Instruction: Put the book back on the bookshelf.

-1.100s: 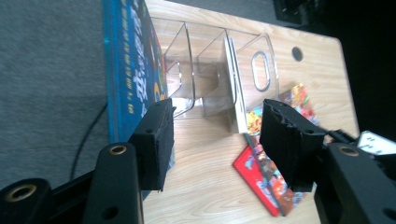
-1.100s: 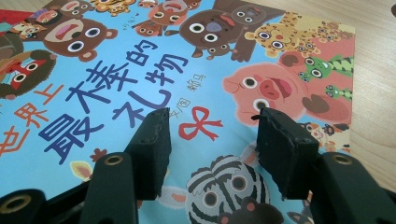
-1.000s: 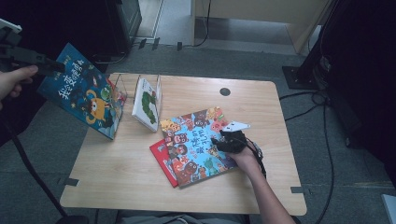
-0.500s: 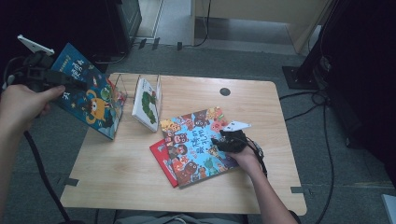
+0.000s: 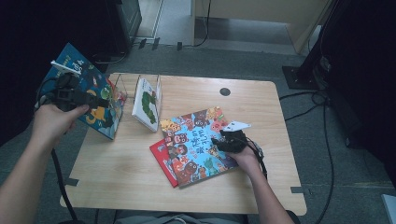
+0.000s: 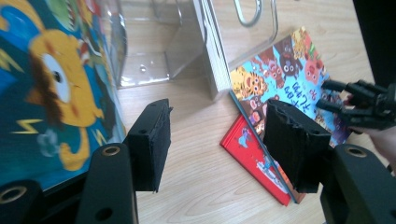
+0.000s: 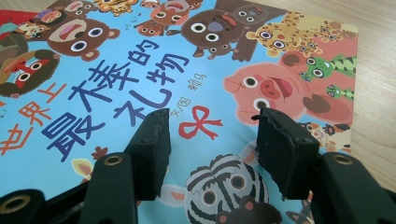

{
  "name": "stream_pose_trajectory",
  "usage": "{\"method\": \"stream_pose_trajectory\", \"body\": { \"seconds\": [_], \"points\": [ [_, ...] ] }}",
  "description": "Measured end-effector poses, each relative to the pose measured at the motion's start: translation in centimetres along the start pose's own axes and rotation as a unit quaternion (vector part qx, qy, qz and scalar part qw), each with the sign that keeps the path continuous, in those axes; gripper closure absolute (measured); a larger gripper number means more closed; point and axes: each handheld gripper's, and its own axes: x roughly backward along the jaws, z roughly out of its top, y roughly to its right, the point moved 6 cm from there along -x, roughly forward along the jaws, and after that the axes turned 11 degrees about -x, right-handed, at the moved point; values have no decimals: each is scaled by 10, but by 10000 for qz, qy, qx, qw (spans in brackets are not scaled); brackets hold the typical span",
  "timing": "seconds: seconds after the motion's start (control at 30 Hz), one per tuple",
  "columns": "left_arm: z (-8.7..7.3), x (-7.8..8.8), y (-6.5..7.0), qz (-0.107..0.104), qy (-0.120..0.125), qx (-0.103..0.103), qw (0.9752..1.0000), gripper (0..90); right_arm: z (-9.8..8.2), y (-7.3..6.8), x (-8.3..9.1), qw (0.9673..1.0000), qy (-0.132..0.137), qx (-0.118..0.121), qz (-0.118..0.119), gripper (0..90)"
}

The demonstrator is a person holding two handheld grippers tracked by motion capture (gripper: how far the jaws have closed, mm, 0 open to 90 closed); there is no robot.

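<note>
A dark blue monster book (image 5: 103,122) (image 6: 51,93) leans on a clear rack (image 5: 122,86) (image 6: 154,56) at the table's left edge. My left gripper (image 5: 95,99) (image 6: 217,135) hovers in front of its cover, open, with nothing between the jaws. A white caterpillar book (image 5: 147,100) (image 6: 212,51) stands in the rack. A light blue animal book (image 5: 196,140) (image 7: 140,60) (image 6: 280,70) lies flat over a red book (image 5: 161,156) (image 6: 254,154) (image 7: 14,16). My right gripper (image 5: 224,139) (image 7: 210,135) (image 6: 359,102) rests over the animal book's right part, open.
The wooden table (image 5: 140,186) has bare wood in front and at the right. A small round hole (image 5: 225,91) sits near the far edge. Cables (image 5: 327,140) trail over the floor to the right, beside dark furniture.
My left hand has come in from the left edge and sunk toward the monster book's cover. The books and my right gripper have stayed put.
</note>
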Motion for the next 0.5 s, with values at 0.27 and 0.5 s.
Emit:
{"method": "stream_pose_trajectory", "body": {
  "seconds": [0.27,0.5],
  "points": [
    [-14,-23,10,-59,1,-156,9999,428,0,-1,0,10000,-18,9,-10,443],
    [-23,-37,19,-102,-84,-298,9995,429,0,0,0,10000,-14,-11,1,443]
  ]
}}
